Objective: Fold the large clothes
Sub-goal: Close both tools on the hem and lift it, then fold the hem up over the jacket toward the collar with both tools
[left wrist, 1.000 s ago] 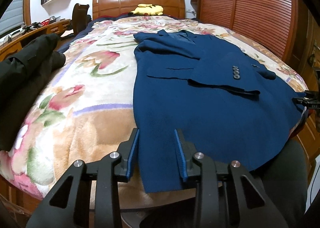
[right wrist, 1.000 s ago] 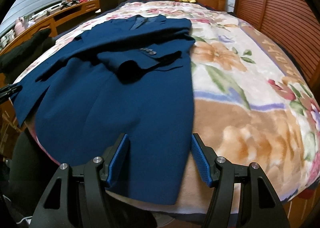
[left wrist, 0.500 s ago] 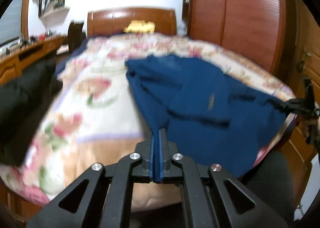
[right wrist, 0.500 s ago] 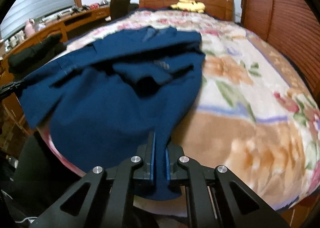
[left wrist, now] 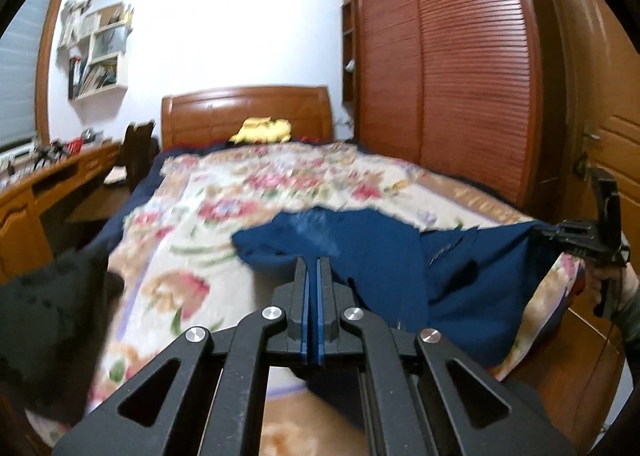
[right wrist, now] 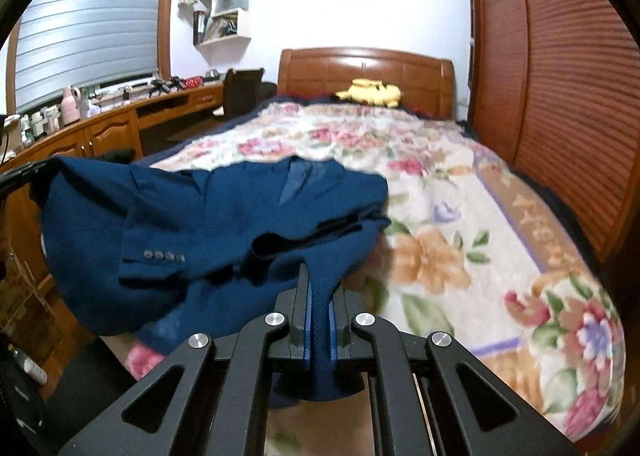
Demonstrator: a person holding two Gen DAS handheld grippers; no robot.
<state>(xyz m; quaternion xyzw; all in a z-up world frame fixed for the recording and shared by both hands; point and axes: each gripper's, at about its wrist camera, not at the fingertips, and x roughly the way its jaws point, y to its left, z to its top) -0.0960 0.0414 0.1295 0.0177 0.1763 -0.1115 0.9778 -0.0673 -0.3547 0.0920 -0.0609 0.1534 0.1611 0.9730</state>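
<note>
blue jacket (left wrist: 360, 252) hangs lifted off the floral blanket (left wrist: 224, 207), its near hem pinched in the left tongs (left wrist: 313, 268), whose two blue pads are pressed together on the cloth. from these tongs the jacket stretches off to the right, where the right tongs (left wrist: 576, 242) hold its other corner, with a hand (left wrist: 608, 288) behind them. to the left of the left tongs a dark garment (left wrist: 52, 312) lies blurred on the bed's edge. far ahead, a yellow plush toy (left wrist: 262, 129) sits against the wooden headboard (left wrist: 246, 113); a wall shelf (left wrist: 100, 55) up on the left holds books.

from the right wrist, the right tongs (right wrist: 319, 296) are clamped tight on a fold of the jacket (right wrist: 208, 223), a tongue of blue cloth running back between the pads. the rest of the jacket spreads ahead and to the left, a sleeve cuff with four buttons (right wrist: 164, 255) lying on top. at far left the tip of the left tongs (right wrist: 24, 173) grips the other corner. right of the tongs, bare blanket (right wrist: 460, 240). the shelf (right wrist: 224, 7) beyond holds books and boxes.
</note>
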